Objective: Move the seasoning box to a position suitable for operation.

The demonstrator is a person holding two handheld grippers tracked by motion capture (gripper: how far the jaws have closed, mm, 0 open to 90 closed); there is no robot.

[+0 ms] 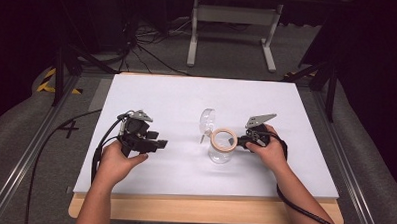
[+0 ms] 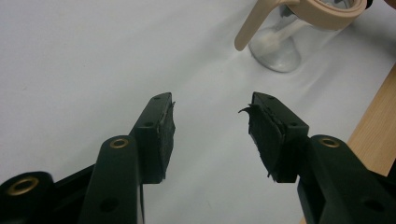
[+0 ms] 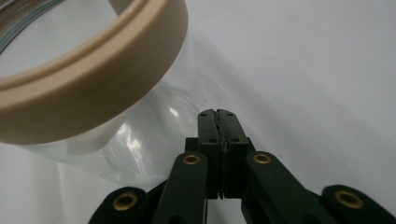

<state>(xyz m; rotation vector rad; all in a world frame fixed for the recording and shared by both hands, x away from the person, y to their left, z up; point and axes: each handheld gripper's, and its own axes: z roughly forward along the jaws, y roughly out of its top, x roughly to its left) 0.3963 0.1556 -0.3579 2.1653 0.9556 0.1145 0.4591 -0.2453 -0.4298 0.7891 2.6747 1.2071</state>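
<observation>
Glass jar stands upright on the white counter, roughly mid-counter toward the near edge; use it as reference. Beige ring sits on its mouth, with a beige handle angling down beside the jar wall. Clear lid stands tilted just behind the jar. Right gripper is just right of the jar, jaws closed flat on each other with nothing between them, tips just beside the glass wall; contact can't be confirmed. Left gripper is well left of the jar, jaws open and empty, over bare counter.
</observation>
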